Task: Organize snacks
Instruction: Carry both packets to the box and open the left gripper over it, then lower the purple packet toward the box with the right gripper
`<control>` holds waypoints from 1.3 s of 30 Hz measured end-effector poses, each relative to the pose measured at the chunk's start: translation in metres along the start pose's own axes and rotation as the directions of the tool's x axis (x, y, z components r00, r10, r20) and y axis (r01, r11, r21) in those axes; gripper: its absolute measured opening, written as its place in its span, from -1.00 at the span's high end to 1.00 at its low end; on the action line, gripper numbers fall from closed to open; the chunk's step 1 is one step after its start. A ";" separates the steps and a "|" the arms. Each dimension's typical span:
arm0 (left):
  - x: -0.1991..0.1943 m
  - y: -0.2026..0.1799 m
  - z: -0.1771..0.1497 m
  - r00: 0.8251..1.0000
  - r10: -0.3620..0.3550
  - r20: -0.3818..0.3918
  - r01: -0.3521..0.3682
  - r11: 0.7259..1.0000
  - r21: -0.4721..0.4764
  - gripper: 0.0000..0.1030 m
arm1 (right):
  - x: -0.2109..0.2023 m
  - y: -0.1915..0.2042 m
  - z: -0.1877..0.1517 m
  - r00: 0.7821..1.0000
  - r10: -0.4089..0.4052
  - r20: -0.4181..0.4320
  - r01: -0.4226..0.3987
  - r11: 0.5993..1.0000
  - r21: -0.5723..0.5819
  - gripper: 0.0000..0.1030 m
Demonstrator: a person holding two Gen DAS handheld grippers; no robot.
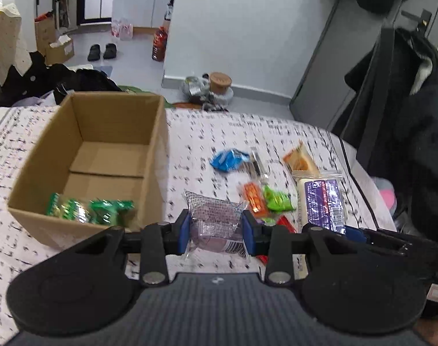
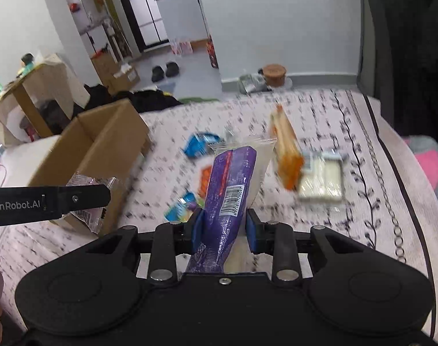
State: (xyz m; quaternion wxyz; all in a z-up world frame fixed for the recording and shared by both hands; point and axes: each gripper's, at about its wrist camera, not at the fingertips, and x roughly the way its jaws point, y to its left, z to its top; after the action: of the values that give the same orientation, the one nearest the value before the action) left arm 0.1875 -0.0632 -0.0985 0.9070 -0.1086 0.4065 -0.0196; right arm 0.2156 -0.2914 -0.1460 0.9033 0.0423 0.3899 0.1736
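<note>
Snacks: two are in hand, the rest lie loose on the bed beside the cardboard box. Left gripper has its fingers clamped on a clear-wrapped purplish snack, just right of the box. Right gripper has its fingers tight on a long purple packet, lifted clear of the bed.

Risks:
- purple packet is held low on its length, wrapper slick — could swing or slide out during transfer
- clear wrapper is soft; the grip may be on film only, so a pull-out is possible
- both hands heading for one box opening — collision likely if they go in together

Around: green packets already sit in the box's near corner. Blue packet, orange packet, lime packet and orange cracker pack remain on the bed. The box's near wall stands between the left gripper and the interior.
</note>
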 end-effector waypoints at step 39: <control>-0.024 0.116 0.056 0.972 0.212 0.101 -0.193 0.966 -0.173 0.03 | 0.041 0.122 0.074 0.966 0.250 0.058 -0.238 0.958 -0.160 0.41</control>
State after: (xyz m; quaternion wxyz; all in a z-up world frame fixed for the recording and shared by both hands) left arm 0.2069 0.0626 -0.0694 0.9148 -0.1410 0.3613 0.1129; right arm 0.2604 -0.1582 -0.0972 0.8900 0.0279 0.3320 0.3113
